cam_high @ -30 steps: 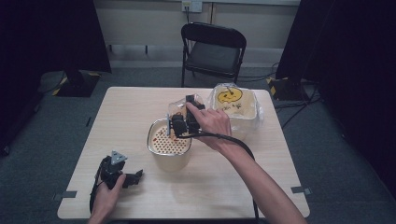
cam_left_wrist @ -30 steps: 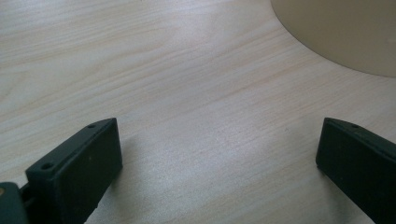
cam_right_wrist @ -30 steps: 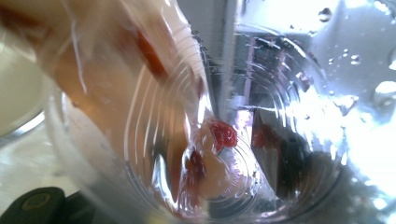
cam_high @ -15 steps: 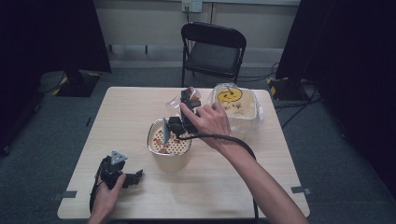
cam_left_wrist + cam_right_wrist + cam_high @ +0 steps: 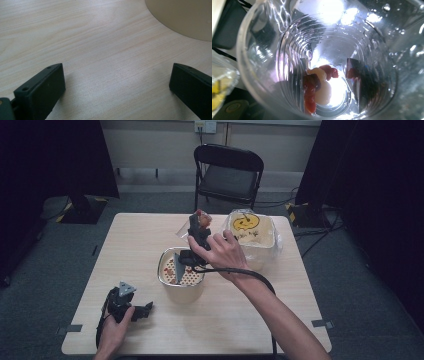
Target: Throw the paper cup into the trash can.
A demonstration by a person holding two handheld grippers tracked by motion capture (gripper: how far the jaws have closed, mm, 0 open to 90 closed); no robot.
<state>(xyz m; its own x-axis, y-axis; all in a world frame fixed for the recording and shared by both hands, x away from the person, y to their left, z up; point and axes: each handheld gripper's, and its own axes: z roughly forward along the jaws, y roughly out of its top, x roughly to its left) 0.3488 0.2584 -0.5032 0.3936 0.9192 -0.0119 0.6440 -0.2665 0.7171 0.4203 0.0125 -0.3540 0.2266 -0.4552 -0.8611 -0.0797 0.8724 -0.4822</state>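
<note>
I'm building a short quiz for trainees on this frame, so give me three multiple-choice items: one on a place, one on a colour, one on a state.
1. Where is the round metal bowl with the perforated insert?
A. on the black folding chair
B. on the light wooden table, near its middle
C. on the floor

2. What colour is the face drawn on the clear lidded plastic container?
A. yellow
B. blue
C. green

3. How is the left claw?
A. shut on a cup
B. open over bare tabletop
C. shut on the bowl

Answers: 1 B, the bowl stands on the table. 2 A, a yellow face shows on its lid. 3 B, the jaws stand wide apart, nothing between them.
</note>
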